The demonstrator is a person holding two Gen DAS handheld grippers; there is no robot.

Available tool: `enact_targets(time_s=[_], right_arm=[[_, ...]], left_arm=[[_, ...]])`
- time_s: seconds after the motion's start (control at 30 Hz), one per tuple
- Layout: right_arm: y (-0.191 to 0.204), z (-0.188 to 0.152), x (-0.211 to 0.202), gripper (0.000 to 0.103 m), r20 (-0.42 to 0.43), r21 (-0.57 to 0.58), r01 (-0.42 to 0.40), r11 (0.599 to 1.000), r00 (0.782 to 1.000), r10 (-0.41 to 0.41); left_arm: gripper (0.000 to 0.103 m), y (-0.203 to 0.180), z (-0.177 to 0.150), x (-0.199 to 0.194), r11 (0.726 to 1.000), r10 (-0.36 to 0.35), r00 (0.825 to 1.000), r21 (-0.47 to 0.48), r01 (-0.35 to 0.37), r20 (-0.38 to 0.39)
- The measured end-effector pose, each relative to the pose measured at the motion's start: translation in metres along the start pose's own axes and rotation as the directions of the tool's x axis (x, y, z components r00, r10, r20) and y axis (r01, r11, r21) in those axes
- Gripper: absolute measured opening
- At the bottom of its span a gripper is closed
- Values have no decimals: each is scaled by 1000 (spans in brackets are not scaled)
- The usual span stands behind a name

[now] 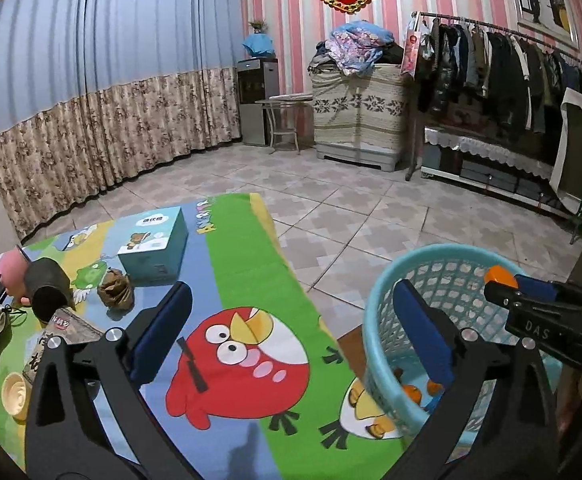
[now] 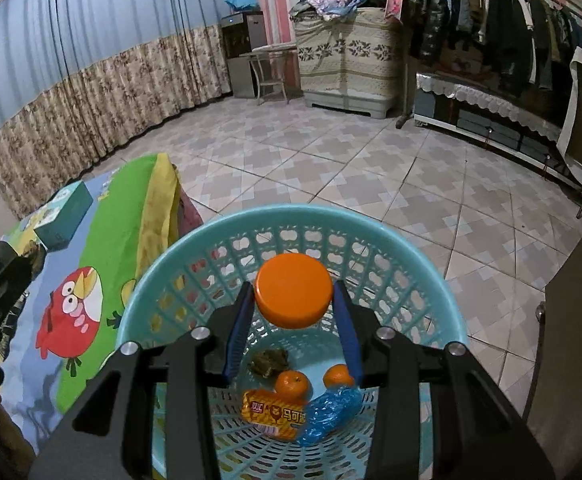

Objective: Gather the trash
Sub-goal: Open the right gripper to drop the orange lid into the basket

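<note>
My right gripper (image 2: 293, 300) is shut on an orange bottle cap (image 2: 293, 290) and holds it over the light blue mesh basket (image 2: 163, 272). In the basket lie two tangerines (image 2: 292, 385), an orange snack wrapper (image 2: 273, 416), a blue plastic wrap (image 2: 331, 410) and a brown crumpled wad (image 2: 269, 362). My left gripper (image 1: 291, 336) is open and empty above the cartoon-bird tablecloth (image 1: 243, 360). The basket (image 1: 375, 320) stands to its right, with the right gripper and the cap (image 1: 499, 275) over it. A brown crumpled paper ball (image 1: 116, 290) lies on the table to the left.
On the table's left part stand a teal box (image 1: 155, 246), a dark cup (image 1: 47, 294), a pink item (image 1: 13, 276), a printed packet (image 1: 65, 334) and a cream bowl (image 1: 13, 394). Tiled floor, a clothes rack (image 1: 511, 72) and a covered cabinet (image 1: 359, 112) lie beyond.
</note>
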State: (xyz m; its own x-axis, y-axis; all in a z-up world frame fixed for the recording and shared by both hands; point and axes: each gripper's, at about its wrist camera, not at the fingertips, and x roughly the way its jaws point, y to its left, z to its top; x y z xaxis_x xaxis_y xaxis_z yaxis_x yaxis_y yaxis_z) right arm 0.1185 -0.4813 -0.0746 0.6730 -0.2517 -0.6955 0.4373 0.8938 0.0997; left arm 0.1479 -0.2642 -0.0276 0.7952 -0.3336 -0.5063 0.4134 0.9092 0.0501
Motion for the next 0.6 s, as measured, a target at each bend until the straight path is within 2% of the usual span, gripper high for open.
enact_targets(time_s=[0.03, 0.07, 0.17, 0.3, 0.6], right_arm=[[0, 0, 0, 61, -2, 3, 2, 1000, 1000, -2], [-2, 0, 0, 66, -3, 7, 3, 1000, 1000, -3], [-3, 1, -2, 71, 2, 10, 23, 1000, 1000, -23], [-3, 3, -7, 85, 22, 16, 32, 999, 999, -32], [14, 3, -18, 93, 64, -19, 45, 999, 997, -44]], left_arm=[[97, 1, -1, 0, 1000, 3, 1000, -2, -3, -2], [97, 3, -2, 0, 1000, 2, 1000, -5, -2, -3], [97, 9, -3, -2, 1000, 3, 1000, -16, -3, -3], [97, 16, -3, -6, 1000, 9, 1000, -28, -9, 4], [97, 42, -6, -18, 998, 31, 999, -59, -31, 6]])
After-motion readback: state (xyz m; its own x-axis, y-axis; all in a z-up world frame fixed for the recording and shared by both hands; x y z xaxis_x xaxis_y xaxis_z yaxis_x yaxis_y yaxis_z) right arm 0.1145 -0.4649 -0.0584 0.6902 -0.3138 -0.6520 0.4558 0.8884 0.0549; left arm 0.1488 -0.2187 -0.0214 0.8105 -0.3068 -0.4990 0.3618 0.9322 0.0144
